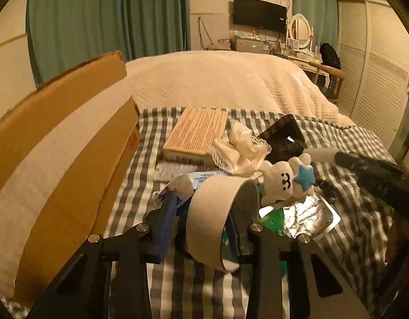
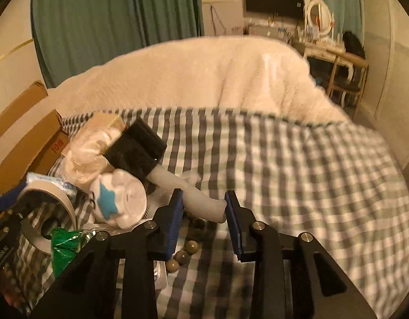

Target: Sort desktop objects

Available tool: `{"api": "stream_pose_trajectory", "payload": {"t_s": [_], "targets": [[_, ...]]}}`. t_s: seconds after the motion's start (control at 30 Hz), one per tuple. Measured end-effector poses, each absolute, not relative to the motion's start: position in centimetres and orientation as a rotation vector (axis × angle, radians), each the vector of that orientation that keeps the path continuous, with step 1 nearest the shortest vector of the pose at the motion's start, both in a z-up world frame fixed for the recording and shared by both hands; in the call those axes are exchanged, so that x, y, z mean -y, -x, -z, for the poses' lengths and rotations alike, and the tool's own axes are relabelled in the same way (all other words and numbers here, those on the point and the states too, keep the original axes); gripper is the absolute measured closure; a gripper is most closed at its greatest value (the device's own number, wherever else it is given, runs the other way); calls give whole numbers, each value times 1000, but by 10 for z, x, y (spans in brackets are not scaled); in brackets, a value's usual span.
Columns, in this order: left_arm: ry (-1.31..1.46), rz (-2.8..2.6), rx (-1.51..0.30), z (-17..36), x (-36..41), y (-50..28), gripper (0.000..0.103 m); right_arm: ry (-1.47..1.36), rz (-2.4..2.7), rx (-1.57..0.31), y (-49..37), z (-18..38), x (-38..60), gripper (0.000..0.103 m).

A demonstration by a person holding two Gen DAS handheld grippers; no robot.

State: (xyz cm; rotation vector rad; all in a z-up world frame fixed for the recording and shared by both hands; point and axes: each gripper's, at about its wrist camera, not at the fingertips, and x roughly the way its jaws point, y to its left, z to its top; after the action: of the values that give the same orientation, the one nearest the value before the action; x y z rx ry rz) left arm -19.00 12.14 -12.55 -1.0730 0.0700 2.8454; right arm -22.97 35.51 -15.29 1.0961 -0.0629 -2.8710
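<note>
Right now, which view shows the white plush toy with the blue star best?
The left wrist view: the white plush toy sits upright, sharp and unobstructed, face and star both readable, behind the tape roll. The right wrist view shows it blurred and lying sideways, its face faint.

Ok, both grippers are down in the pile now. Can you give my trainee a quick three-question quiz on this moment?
1. Multiple choice: what lies between the fingers of the right gripper? A) a white brush handle B) a mug C) a banana
2. True or false: the tape roll sits between the fingers of the left gripper.
3. Fill in: the white plush toy carries a star coloured ____.

Key: 1 A; 2 true; 3 blue.
</note>
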Motion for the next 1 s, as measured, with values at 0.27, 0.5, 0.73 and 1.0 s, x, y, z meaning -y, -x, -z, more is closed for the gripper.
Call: {"api": "stream_pose_trajectory", "payload": {"t_s": [0.27, 0.5, 0.73, 1.0], "targets": [[1123, -2831, -52, 115, -121, 175, 77, -956, 2948, -11, 200, 112, -363, 72], [1024, -2863, -64, 77, -124, 163, 77, -798, 2961, 21, 179, 83, -369, 73], [992, -2881, -50, 59, -112, 156, 80, -741, 2973, 3, 177, 61, -360, 94], [1011, -2857, -11, 65, -100, 147, 80, -762, 2931, 20, 169, 61, -349, 99]]}}
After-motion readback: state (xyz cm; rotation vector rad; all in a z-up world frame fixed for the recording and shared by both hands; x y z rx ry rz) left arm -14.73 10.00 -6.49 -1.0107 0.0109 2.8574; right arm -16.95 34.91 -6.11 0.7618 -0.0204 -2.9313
